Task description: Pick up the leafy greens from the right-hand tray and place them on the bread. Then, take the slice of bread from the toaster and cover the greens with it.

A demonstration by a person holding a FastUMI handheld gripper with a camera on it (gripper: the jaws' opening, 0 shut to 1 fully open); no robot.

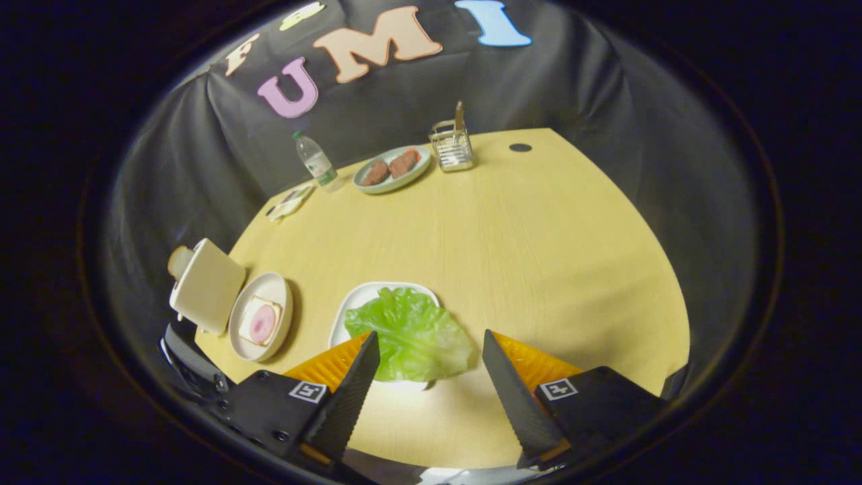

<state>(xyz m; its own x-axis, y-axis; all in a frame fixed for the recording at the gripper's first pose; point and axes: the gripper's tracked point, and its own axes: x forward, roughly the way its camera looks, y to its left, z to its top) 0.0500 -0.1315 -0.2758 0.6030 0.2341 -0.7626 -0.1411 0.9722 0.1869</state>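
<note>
Since your gripper (pixel 425 384) hangs with its fingers spread wide and holding nothing, the lettuce (pixel 411 333) lies just ahead between their tips, draped over the near rim of its white tray (pixel 357 300): ready for a straight reach. To its left sits the plate (pixel 276 286) with the topped bread (pixel 259 322), next to the toaster (pixel 205 286) with its slice (pixel 179 261). No writing is legible; the bottle's (pixel 316 162) label is too small.

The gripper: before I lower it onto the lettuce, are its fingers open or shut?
Open: the gripper has a wide gap between its fingers, with the lettuce leaf lying between their tips, untouched.
</note>
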